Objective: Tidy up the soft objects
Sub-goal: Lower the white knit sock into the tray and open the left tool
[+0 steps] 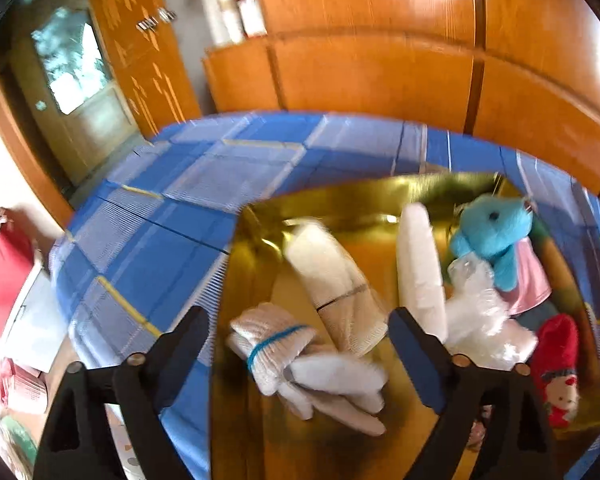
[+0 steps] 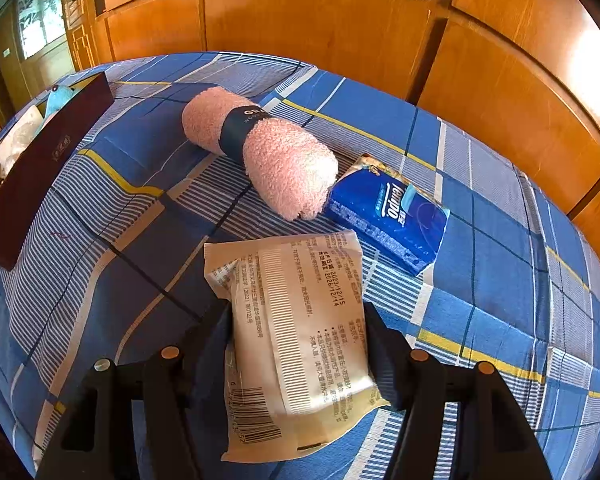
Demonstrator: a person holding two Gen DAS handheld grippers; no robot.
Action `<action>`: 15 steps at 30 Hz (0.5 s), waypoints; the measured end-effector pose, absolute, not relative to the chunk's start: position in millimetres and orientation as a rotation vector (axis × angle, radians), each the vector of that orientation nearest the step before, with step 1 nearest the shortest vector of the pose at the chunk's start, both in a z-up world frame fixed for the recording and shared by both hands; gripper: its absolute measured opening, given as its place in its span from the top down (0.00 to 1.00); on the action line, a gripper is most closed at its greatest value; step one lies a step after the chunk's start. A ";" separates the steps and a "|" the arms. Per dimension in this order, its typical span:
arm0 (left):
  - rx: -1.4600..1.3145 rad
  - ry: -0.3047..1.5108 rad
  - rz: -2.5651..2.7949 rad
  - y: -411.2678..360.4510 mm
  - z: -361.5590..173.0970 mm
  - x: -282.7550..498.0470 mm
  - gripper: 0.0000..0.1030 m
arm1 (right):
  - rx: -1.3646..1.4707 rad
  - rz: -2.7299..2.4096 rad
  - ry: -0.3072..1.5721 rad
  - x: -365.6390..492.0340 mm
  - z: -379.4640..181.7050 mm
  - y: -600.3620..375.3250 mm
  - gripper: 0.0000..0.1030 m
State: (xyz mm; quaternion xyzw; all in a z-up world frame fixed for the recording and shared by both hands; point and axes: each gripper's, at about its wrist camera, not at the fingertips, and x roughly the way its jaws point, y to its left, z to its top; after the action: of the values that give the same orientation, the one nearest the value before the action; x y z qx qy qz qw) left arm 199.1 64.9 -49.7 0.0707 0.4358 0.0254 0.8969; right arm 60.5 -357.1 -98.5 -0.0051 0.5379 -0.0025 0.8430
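Right wrist view: my right gripper (image 2: 298, 318) clamps the cream packet (image 2: 296, 344) at lower centre, while my left gripper (image 1: 298, 322) gapes wide over bundled gloves (image 1: 300, 360).

Orange-brown wooden wardrobe panels (image 2: 320, 28) fill the wall behind the bed, glossy, with bright patches of light glaring off them at the upper right. The bed is covered by a blue plaid sheet (image 2: 500, 248) with white stripes and thin yellow lines. Left of the wardrobe stands a wooden door with a glass pane (image 1: 74, 68), daylight and greenery showing through it.
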 end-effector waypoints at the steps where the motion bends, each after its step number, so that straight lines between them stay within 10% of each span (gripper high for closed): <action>1: 0.145 0.876 0.063 64.7 -44.6 192.4 0.03 | -0.011 -0.006 1.136 60.8 -98.4 -357.4 0.38; 15: -0.033 0.735 0.013 74.9 -17.5 75.7 0.00 | -0.021 -0.045 1.117 58.3 -97.9 -355.1 0.38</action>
State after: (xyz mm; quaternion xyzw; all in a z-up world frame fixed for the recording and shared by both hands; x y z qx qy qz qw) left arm 75.7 74.9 -17.5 -0.0159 0.3591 0.0061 0.9332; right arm 58.3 -355.1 -97.9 -0.0101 0.5298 -0.0212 0.8478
